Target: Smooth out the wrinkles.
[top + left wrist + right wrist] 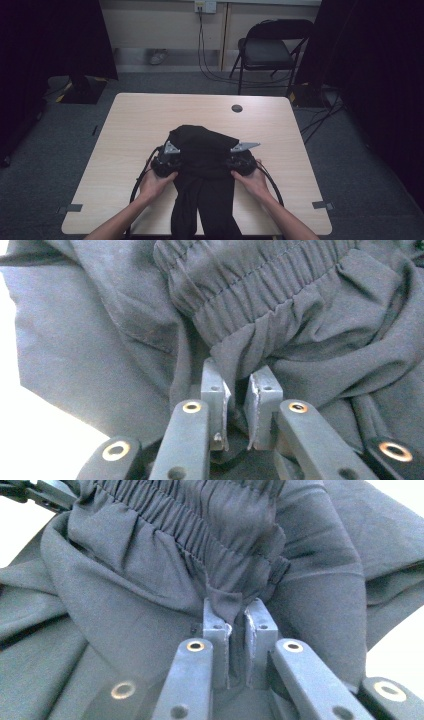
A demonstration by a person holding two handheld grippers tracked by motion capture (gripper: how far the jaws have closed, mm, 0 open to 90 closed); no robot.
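- Black trousers lying on the middle of the wooden table, waist end bunched toward the table's far side, both legs trailing over the table's near edge
- Left gripper pressed against the trousers' left side, held in the left hand; jaws clamped on a fold of dark fabric just below the elastic waistband
- Right gripper against the trousers' right side, held in the right hand; jaws pinched on gathered cloth at the waistband
- Small dark round disc on the table beyond the trousers
- Folding chair on the floor past the table's far edge
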